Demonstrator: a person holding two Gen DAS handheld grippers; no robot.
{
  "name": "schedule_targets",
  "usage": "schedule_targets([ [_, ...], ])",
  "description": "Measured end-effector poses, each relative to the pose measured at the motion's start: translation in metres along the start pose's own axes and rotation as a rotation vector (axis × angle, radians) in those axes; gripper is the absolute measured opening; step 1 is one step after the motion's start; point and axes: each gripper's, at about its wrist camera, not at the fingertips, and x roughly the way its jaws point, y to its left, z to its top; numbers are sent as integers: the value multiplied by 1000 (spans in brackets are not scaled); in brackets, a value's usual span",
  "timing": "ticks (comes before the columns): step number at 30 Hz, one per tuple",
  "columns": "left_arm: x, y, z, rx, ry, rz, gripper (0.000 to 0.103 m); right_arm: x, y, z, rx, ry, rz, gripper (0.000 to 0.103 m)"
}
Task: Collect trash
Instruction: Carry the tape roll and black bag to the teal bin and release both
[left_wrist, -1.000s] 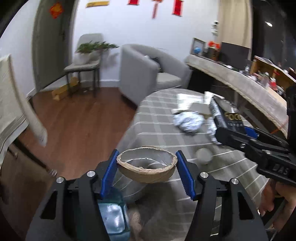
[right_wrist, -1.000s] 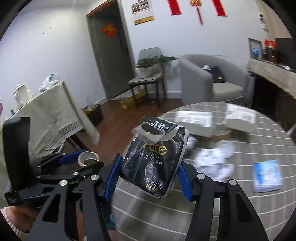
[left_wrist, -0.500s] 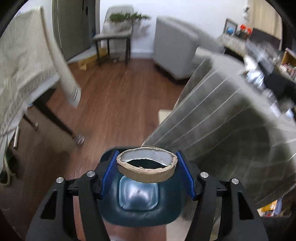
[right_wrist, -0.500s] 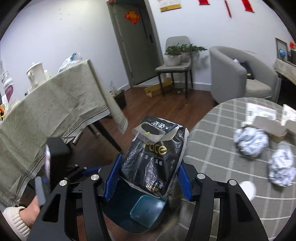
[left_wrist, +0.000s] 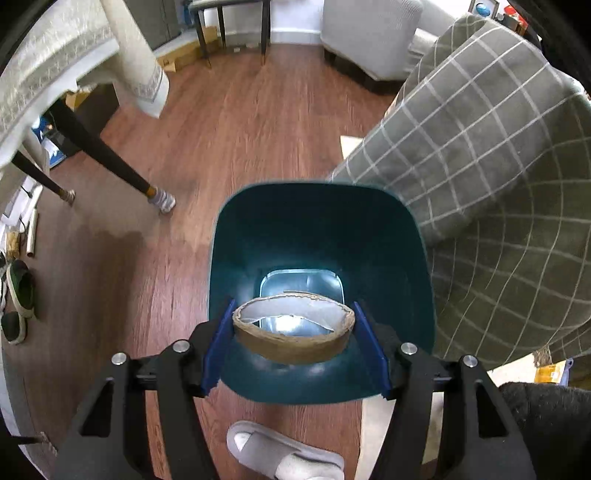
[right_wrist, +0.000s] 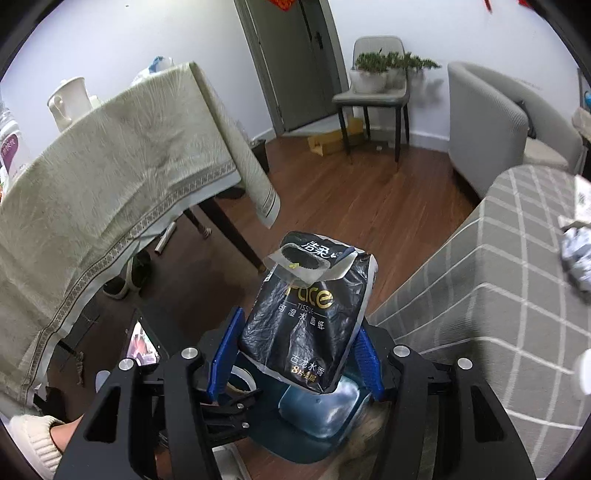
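Note:
A brown cardboard tape ring (left_wrist: 291, 347) hangs between the blue pads of my left gripper (left_wrist: 293, 304), whose jaws are opening while both pads still touch the ring. It is right above the open mouth of a teal waste bin (left_wrist: 317, 221) on the wooden floor. My right gripper (right_wrist: 301, 321) is shut on a black tissue pack (right_wrist: 306, 321) with a torn top, held upright above the same bin (right_wrist: 317, 413). The left gripper's black body shows at the lower left of the right wrist view, held by a hand in a cream sleeve (right_wrist: 40, 432).
A round table with a grey checked cloth (left_wrist: 498, 166) stands right beside the bin, with crumpled foil (right_wrist: 576, 254) on it. A beige-clothed table (right_wrist: 110, 177) and its dark leg (left_wrist: 110, 162) are to the left. A white slipper (left_wrist: 284, 458) and shoes (left_wrist: 18, 295) lie on the floor.
Both grippers have swung from over the checked table to the left and down. The left one now tilts steeply down into the bin's mouth, ring still between its pads.

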Motion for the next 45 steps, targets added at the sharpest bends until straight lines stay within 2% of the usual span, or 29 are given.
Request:
schedule_targets([
  [5, 5, 5, -5, -10, 9, -1, 82, 18, 4, -5, 6, 56, -3, 58],
  [9, -1, 9, -6, -18, -17, -10, 83, 33, 5, -9, 6, 105, -16, 58],
  [13, -26, 17, 0, -42, -100, -11, 82, 44, 6, -14, 1, 141, -25, 58],
  [18, -70, 26, 10, -81, -232, -13, 77, 56, 2, -19, 4, 173, -46, 58],
  [24, -118, 27, 21, -94, -360, -22, 74, 78, -1, -32, 12, 233, -59, 58],
  [26, -128, 27, 23, -112, -392, -28, 71, 88, -1, -37, 14, 257, -56, 58],
  [31, -158, 25, 32, -149, -451, -74, 67, 114, 4, -57, -14, 328, -64, 59],
  [35, -178, 15, 34, -124, -495, -75, 62, 134, 8, -75, -43, 394, -72, 59],
  [41, -192, -4, 39, -67, -514, -73, 57, 143, 10, -87, -56, 434, -75, 60],
  [43, -196, -9, 41, -50, -520, -75, 57, 143, 12, -88, -68, 438, -73, 62],
  [45, -200, -12, 41, -38, -533, -78, 57, 139, 14, -89, -76, 431, -65, 74],
])
